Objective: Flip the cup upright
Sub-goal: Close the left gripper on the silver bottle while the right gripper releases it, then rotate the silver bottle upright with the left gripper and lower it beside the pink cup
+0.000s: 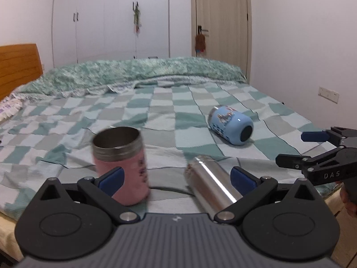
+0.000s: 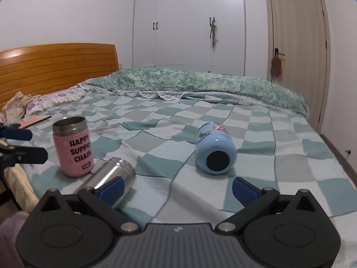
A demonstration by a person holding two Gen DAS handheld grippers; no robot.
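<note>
A pink cup (image 1: 125,165) with a steel rim stands upright on the checked bedspread, open end up; it also shows in the right wrist view (image 2: 73,148). A steel cup (image 1: 212,183) lies on its side beside it, also seen in the right wrist view (image 2: 109,178). A blue cup (image 1: 231,125) lies on its side farther back, its base toward me (image 2: 215,149). My left gripper (image 1: 177,178) is open, its fingers either side of the pink and steel cups, holding nothing. My right gripper (image 2: 177,187) is open and empty, in front of the blue cup.
The bed (image 2: 290,151) carries a rolled green quilt (image 2: 200,82) along the far side and a pillow (image 2: 55,99) by the wooden headboard (image 2: 55,67). A wardrobe (image 2: 189,22) and a door (image 2: 299,51) stand behind. The bed's near edge lies just under both grippers.
</note>
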